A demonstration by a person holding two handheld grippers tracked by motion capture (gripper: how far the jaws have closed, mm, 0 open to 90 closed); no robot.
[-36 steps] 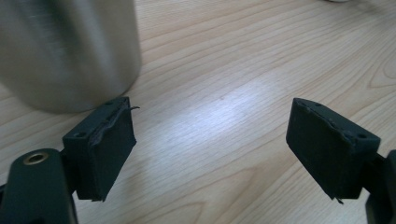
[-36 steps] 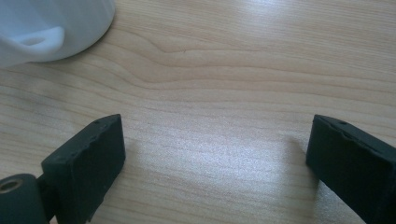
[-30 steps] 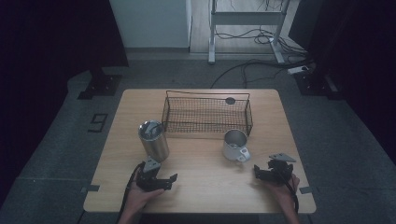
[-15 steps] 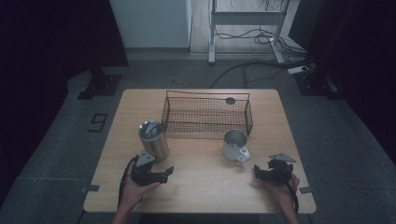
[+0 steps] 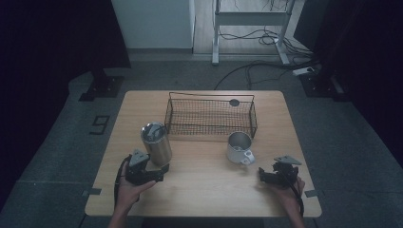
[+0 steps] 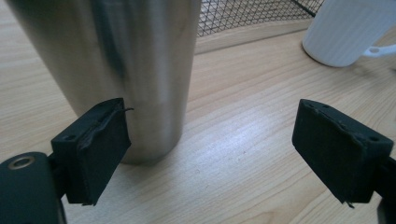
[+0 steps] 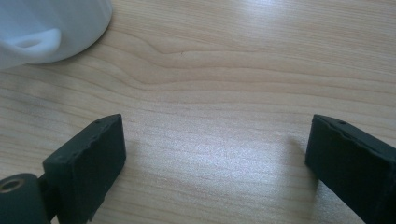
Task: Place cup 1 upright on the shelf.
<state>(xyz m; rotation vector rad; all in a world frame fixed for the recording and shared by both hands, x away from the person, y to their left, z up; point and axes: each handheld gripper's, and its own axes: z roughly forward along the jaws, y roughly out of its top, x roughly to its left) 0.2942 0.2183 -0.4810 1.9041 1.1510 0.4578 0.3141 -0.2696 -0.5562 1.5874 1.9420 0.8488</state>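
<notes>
Now left gripper [image 6: 212,154] jaws wide, empty.

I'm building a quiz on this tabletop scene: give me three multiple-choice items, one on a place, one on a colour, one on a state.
1. Where does the steel tumbler stand?
A. inside the wire basket
B. on the table, left of the white mug
C. on the floor

2. What colour is the mug?
A. white
B. red
C. black

3. How do the left gripper jaws stand?
A. clamped on the tumbler
B. apart, with nothing between them
C. clamped on the mug

Key: 1 B, the high view shows it outside the basket; 2 A, white ribbed wall; 3 B, bare wood lies between the pads.
</notes>
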